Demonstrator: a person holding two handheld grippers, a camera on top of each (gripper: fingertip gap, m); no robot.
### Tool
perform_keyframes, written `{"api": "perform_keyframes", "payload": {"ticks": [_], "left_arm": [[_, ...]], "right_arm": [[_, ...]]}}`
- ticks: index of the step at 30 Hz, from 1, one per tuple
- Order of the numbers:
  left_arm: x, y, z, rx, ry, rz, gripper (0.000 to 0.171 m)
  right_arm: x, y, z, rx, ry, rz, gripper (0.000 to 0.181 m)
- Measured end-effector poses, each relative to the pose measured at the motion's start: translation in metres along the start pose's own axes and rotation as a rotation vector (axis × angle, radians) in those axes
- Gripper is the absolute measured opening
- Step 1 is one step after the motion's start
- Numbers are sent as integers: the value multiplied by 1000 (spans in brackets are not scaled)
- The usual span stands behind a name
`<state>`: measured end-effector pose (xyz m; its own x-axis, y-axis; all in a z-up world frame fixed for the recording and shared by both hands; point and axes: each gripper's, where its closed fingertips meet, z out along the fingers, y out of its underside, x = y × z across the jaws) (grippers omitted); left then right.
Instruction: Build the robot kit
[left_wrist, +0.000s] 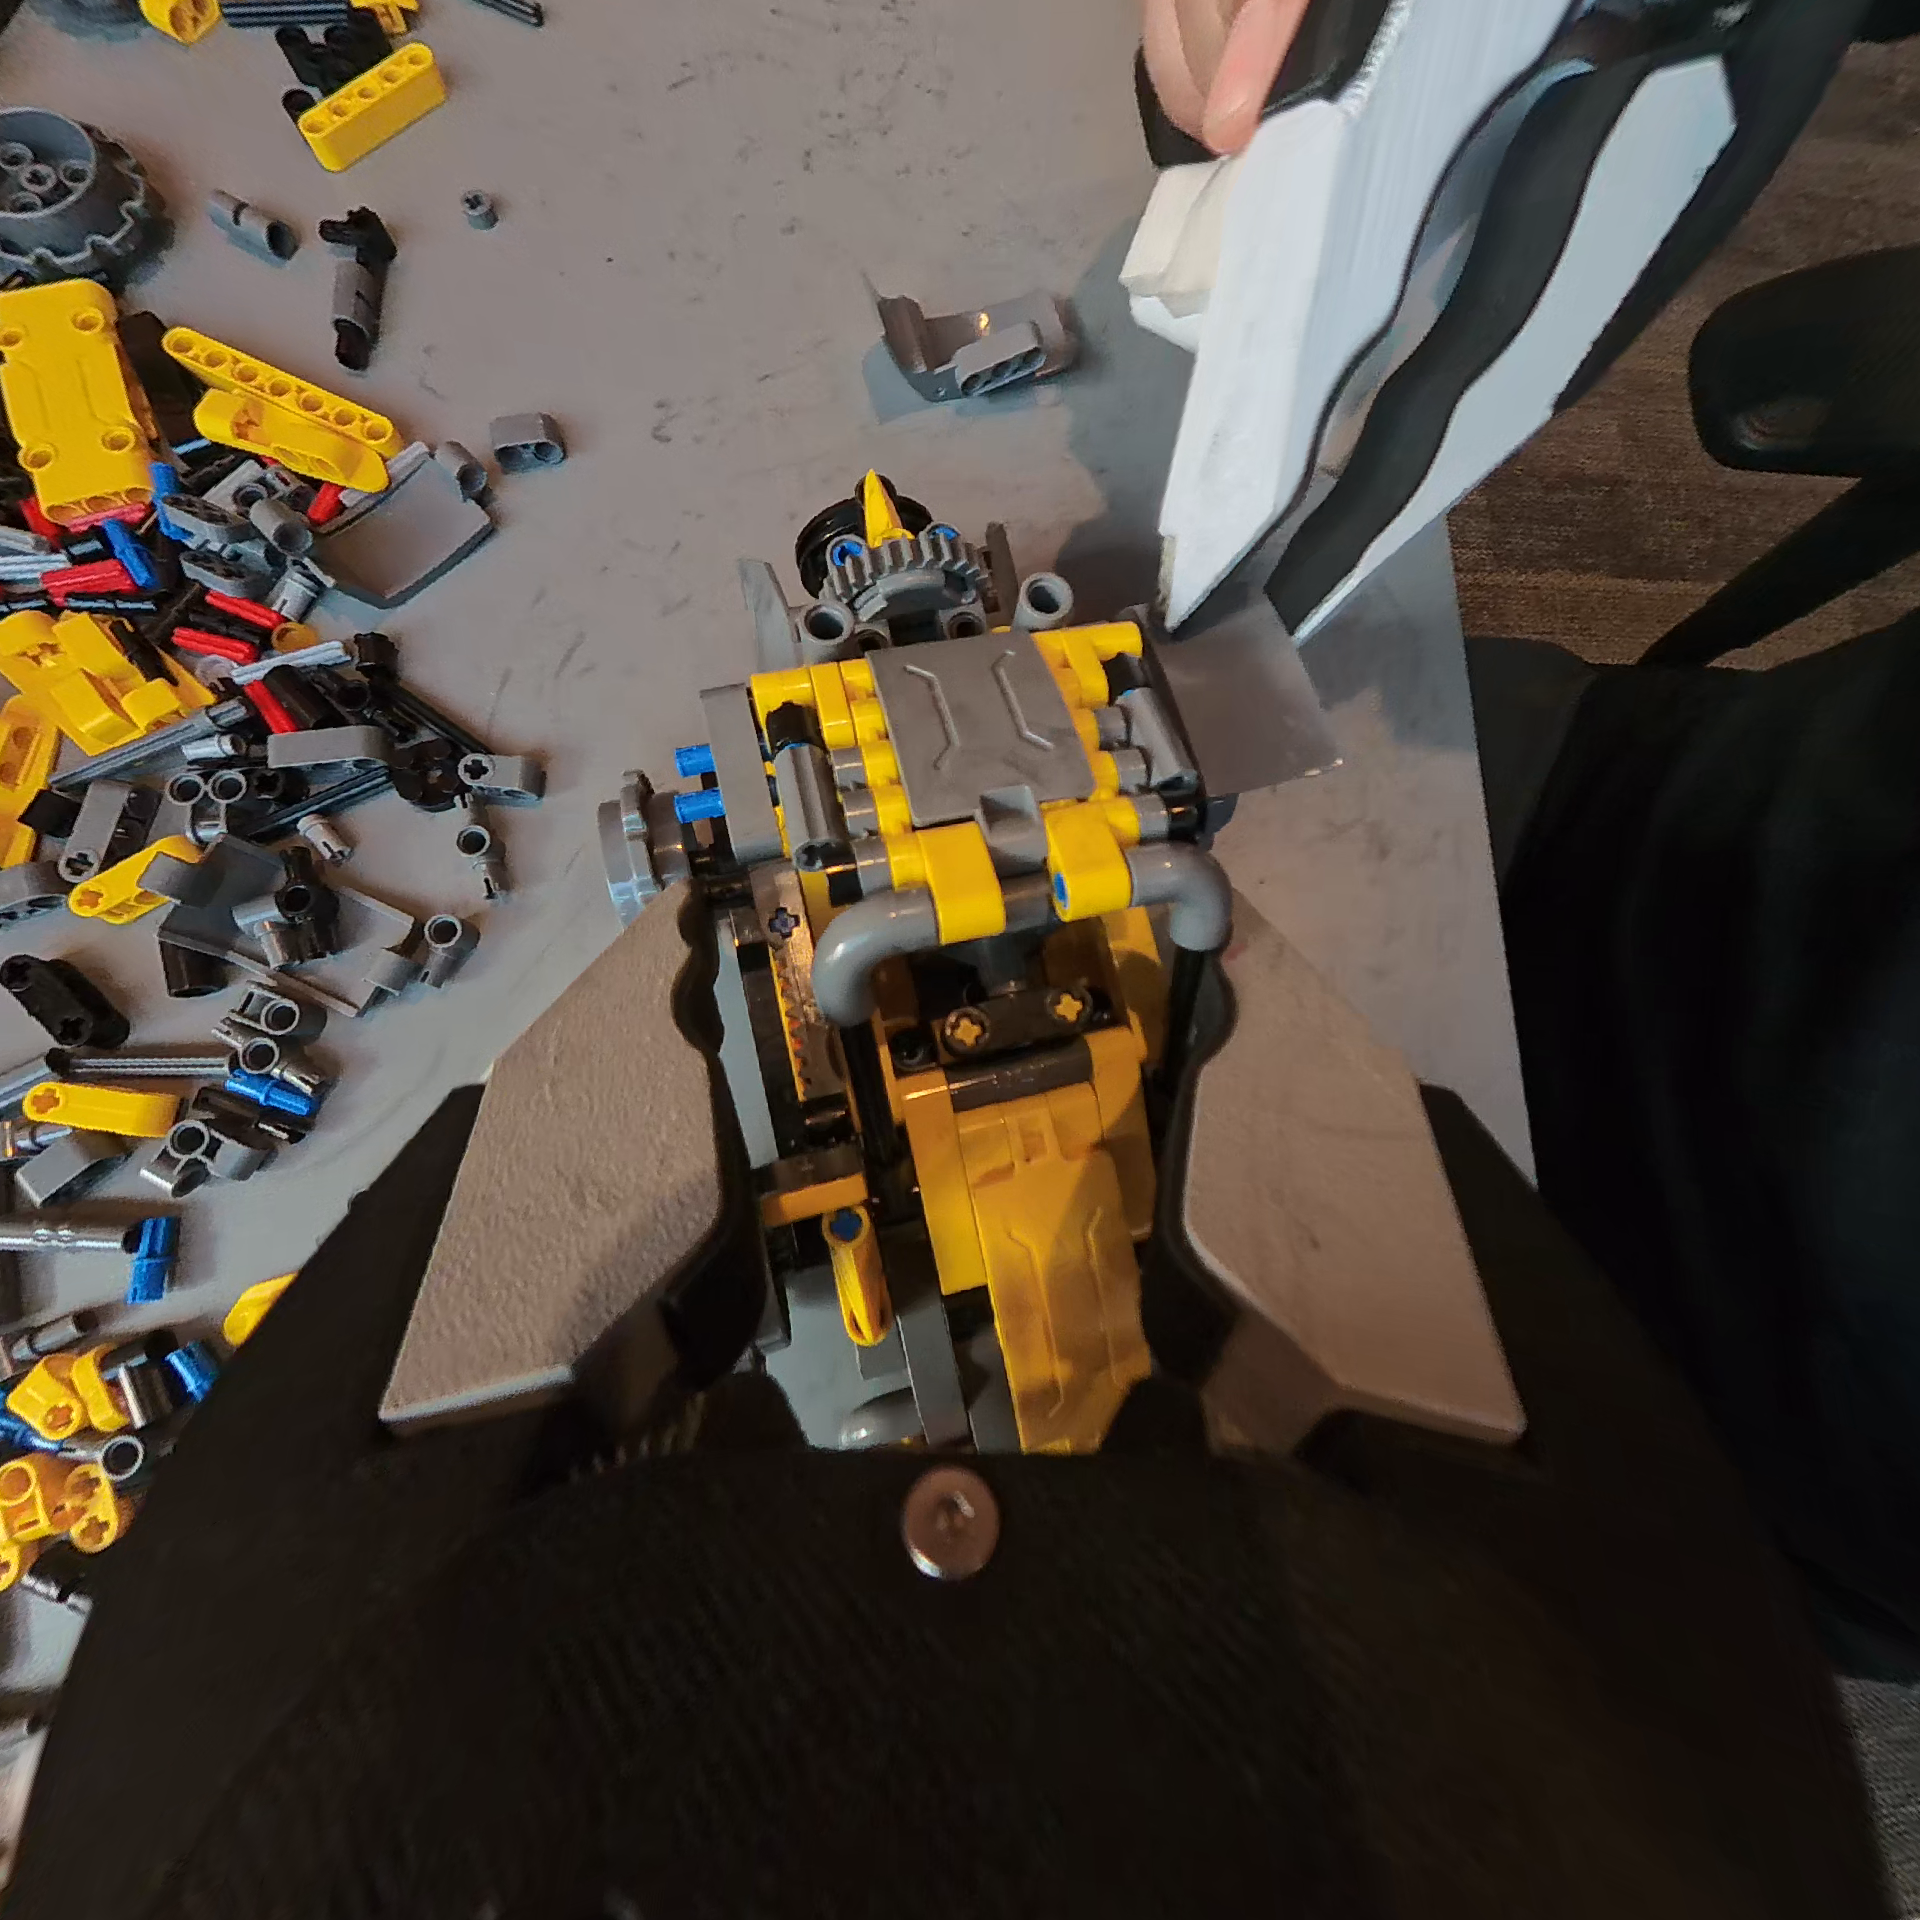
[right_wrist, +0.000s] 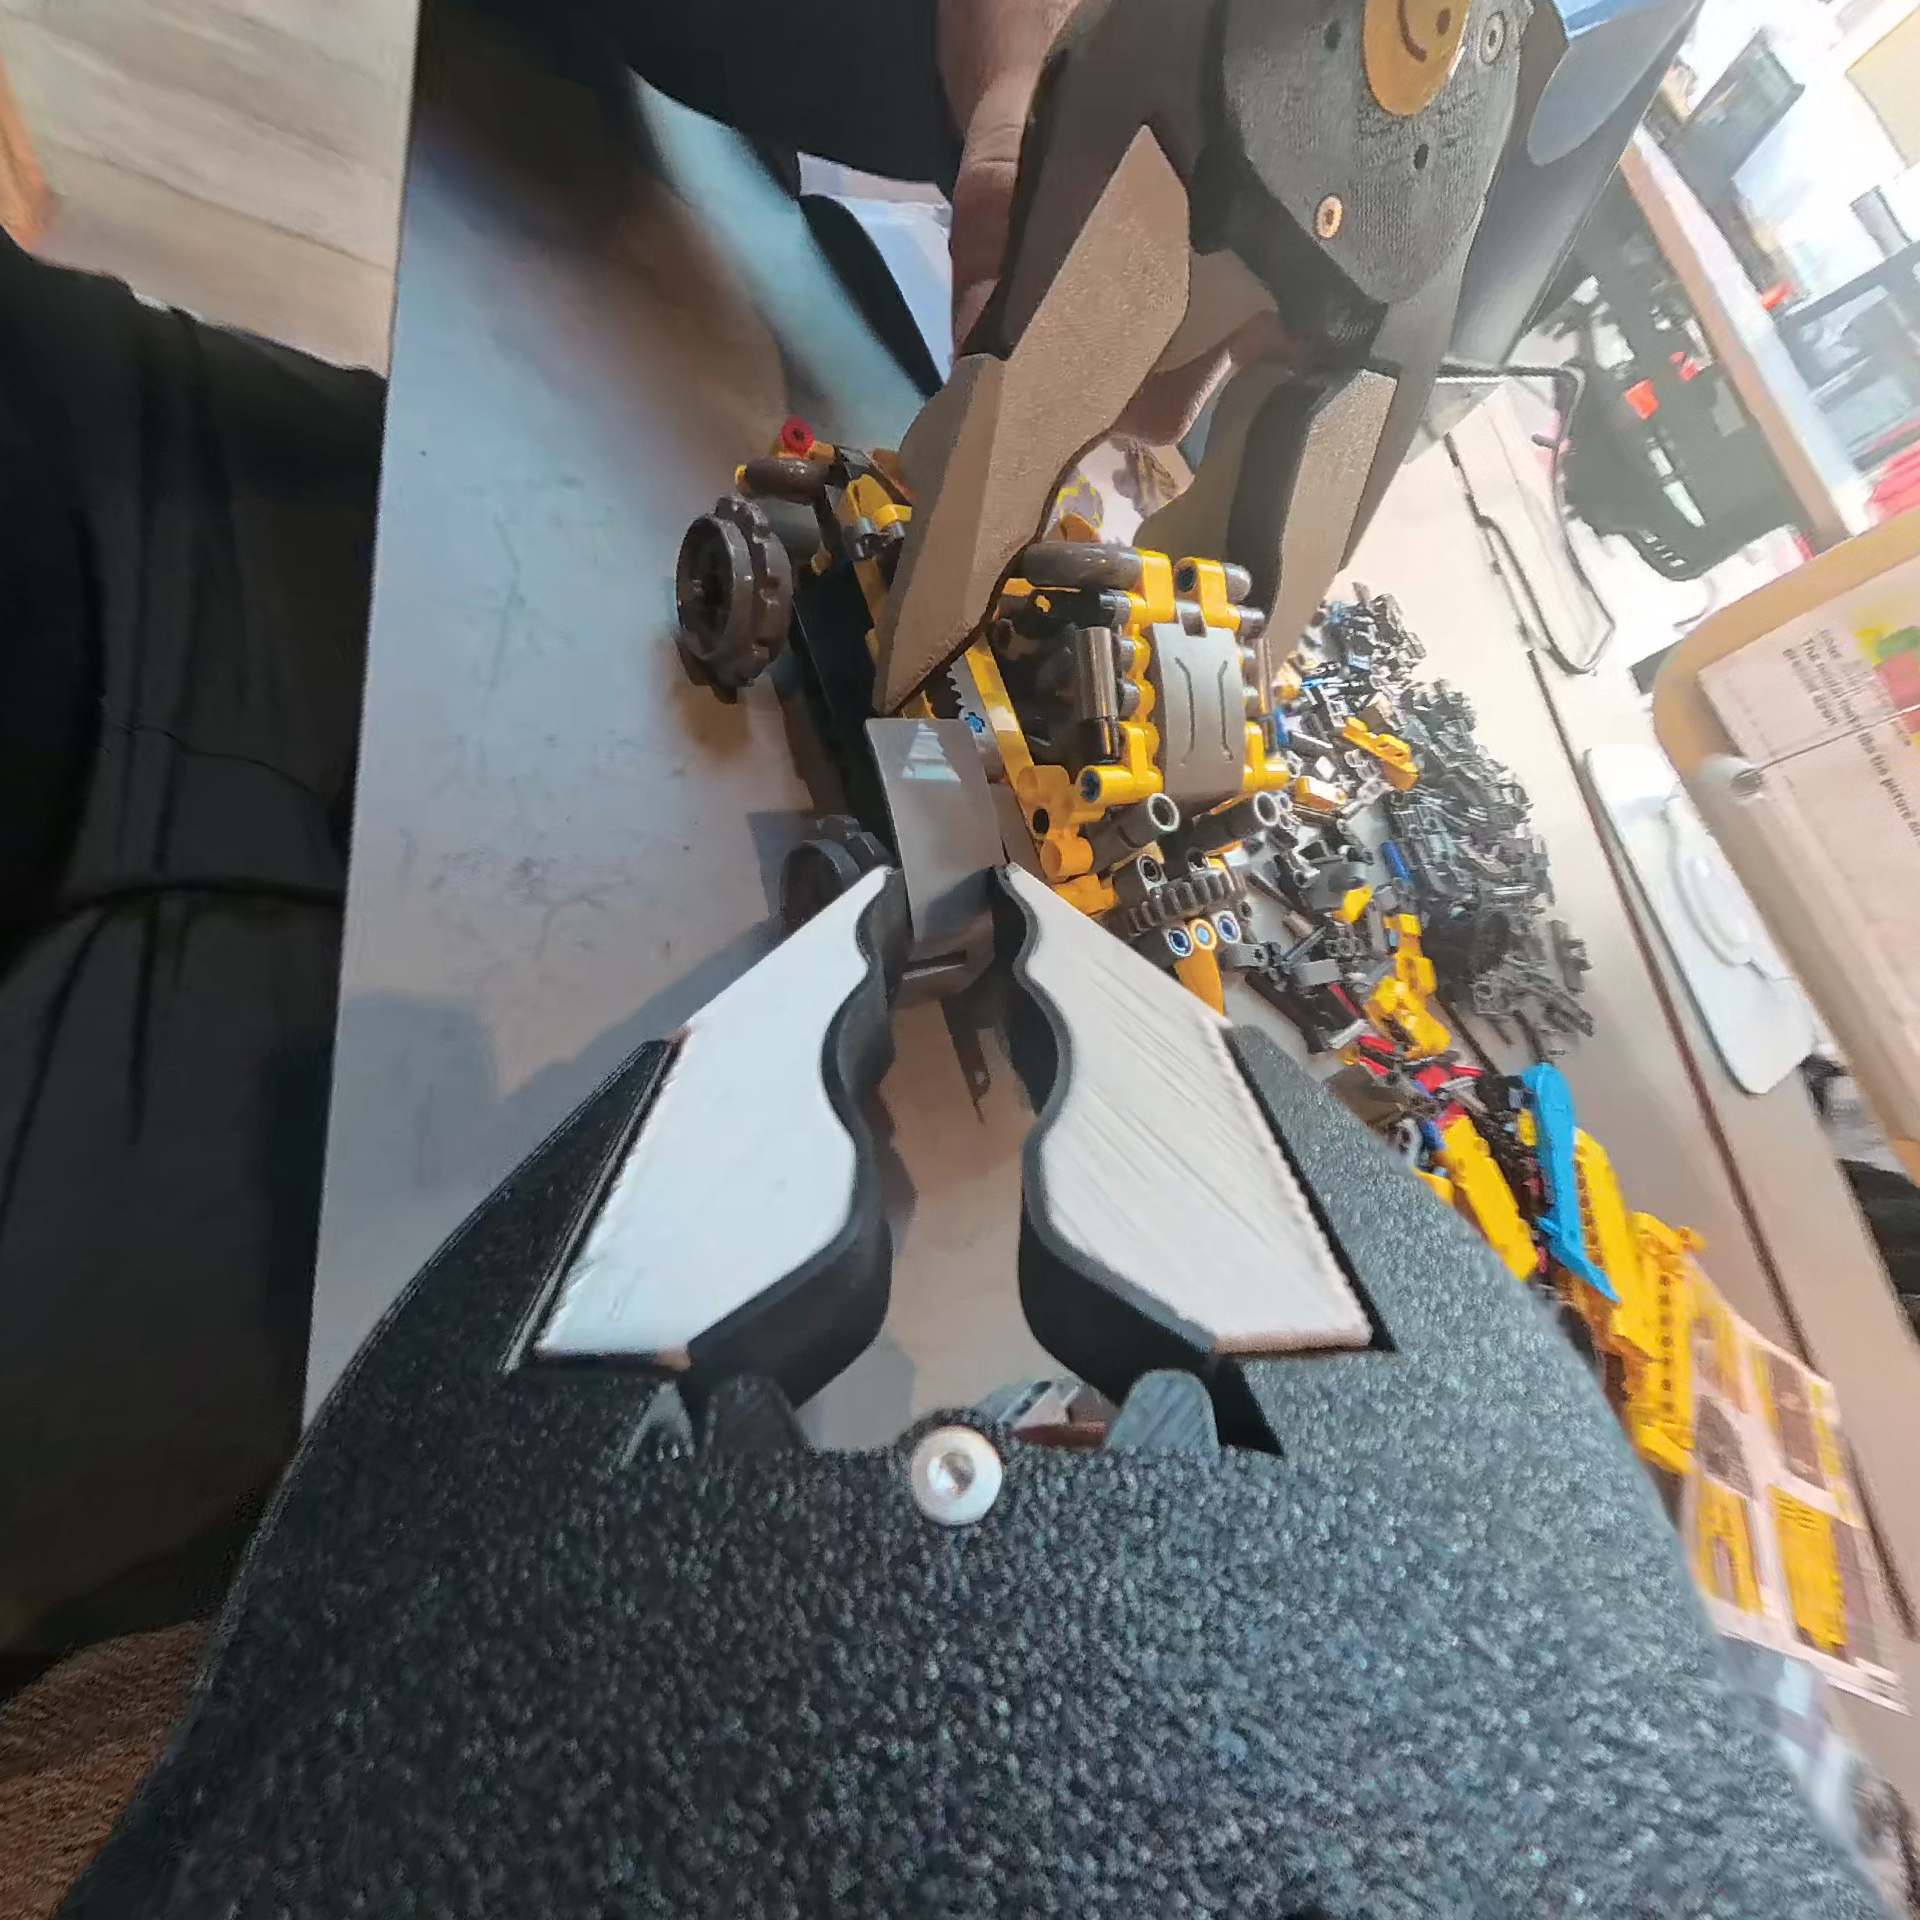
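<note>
A yellow and grey brick vehicle model (left_wrist: 977, 748) rests on the grey table (left_wrist: 675, 260) near its edge. My left gripper (left_wrist: 956, 935) is shut on the model's rear body, one finger on each side. It also shows from the right wrist view (right_wrist: 1086, 655), clamped over the model (right_wrist: 1195, 707). My right gripper (right_wrist: 945, 894) is shut on a curved grey panel (right_wrist: 930, 800) at the model's side. In the left wrist view the right gripper's white fingertips (left_wrist: 1184, 603) meet that panel (left_wrist: 1247, 707). A dark wheel (right_wrist: 717, 592) sits on the model's far end.
A pile of loose yellow, grey, black, red and blue parts (left_wrist: 208, 727) covers the table left of the model, also seen in the right wrist view (right_wrist: 1434, 831). A printed booklet (right_wrist: 1787, 1507) lies beyond it. The table edge and a black chair (left_wrist: 1818, 364) are close on the right. Tip to tip, the grippers are about 6 cm apart.
</note>
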<state>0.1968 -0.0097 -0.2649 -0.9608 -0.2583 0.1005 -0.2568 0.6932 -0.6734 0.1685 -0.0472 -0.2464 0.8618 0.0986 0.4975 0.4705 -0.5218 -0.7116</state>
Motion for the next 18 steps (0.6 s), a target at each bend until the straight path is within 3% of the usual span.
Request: {"api": "perform_keyframes", "payload": {"ticks": [3,4,5,7,12,15,18], "left_arm": [[-1,-2,0,8,-25,-25,89],[0,-3,1,11,-31,-37,89],[-1,-4,1,9,-48,-46,91],[-3,-10,-5,19,-119,-26,118],[5,-58,-40,240,-333,5,136],[52,-91,-42,460,-214,58,128],[90,-96,-34,549,-24,67,117]], "right_arm": [[2,2,-2,-8,71,-18,13],[2,2,-4,2,92,4,18],[2,0,-7,28,101,43,35],[1,-2,-14,68,97,156,49],[11,8,-39,117,104,389,58],[31,11,-52,170,168,490,57],[51,15,-59,236,234,578,58]]}}
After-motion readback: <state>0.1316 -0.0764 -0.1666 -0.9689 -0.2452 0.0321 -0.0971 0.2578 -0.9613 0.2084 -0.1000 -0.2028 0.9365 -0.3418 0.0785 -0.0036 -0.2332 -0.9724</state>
